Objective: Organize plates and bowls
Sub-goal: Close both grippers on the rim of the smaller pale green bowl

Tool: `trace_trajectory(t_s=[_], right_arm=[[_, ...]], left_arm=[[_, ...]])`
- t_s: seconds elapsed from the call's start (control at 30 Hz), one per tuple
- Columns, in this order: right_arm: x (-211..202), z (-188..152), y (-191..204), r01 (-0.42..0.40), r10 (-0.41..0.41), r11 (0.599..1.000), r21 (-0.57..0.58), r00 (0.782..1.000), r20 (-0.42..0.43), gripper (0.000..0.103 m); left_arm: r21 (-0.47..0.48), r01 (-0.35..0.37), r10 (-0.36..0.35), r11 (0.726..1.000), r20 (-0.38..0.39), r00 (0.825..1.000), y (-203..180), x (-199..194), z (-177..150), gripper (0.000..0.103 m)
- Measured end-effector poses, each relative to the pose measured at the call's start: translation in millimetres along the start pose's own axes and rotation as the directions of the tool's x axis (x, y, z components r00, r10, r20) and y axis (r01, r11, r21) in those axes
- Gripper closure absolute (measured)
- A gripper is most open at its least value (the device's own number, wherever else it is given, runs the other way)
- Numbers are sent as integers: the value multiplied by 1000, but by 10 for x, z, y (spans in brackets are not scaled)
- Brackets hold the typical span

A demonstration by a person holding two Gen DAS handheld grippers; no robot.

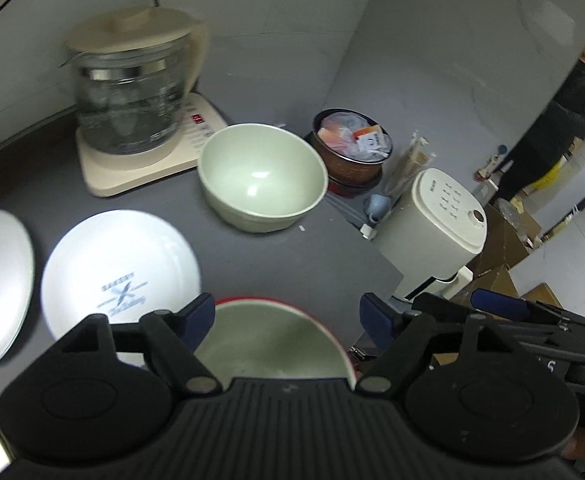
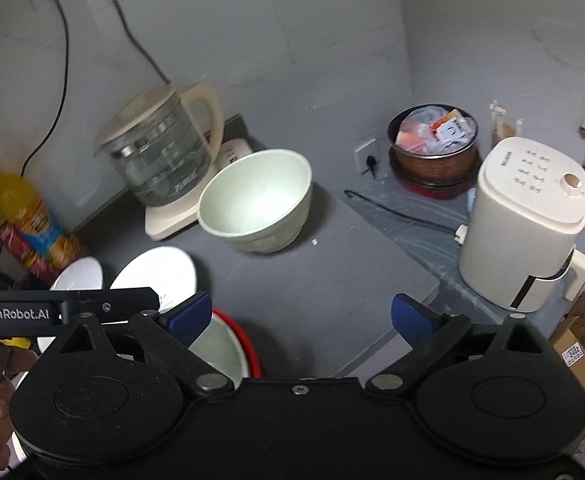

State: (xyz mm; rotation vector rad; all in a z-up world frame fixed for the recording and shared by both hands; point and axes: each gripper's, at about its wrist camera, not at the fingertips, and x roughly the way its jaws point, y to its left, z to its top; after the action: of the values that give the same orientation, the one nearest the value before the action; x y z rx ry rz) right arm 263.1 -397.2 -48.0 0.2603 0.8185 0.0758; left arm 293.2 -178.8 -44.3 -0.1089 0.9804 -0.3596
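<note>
Both hand-held grippers are released, nothing between their pads. The left hand-held gripper (image 1: 287,318) hangs over the red bowl (image 1: 270,340) at the surface's (image 1: 292,256) near edge. The right hand-held gripper (image 2: 301,316) hovers beside it. The green bowl (image 1: 262,178) sits mid-surface by the kettle (image 1: 132,96). Two plates (image 1: 120,272) lie side by side at the left.

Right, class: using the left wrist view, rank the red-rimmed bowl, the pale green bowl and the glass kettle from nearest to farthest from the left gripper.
1. Red-rimmed bowl: directly below the open left gripper, between its fingers.
2. Pale green bowl: mid-counter, straight ahead.
3. Glass kettle: back left, on its base by the wall.
</note>
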Motion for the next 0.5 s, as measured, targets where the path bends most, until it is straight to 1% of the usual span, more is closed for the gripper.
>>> trace_trajectory(t_s=[0.3,0.5], right_arm=[[54,82,-118,48,-49,998,33,998,34,6],[149,184,-160,67,-70,996,57,996,47,7]], left_arm=[[56,35,-34,998,-16,999,-114,218,181,25],[68,40,-39,997,-23,999,-73,336,308,25]])
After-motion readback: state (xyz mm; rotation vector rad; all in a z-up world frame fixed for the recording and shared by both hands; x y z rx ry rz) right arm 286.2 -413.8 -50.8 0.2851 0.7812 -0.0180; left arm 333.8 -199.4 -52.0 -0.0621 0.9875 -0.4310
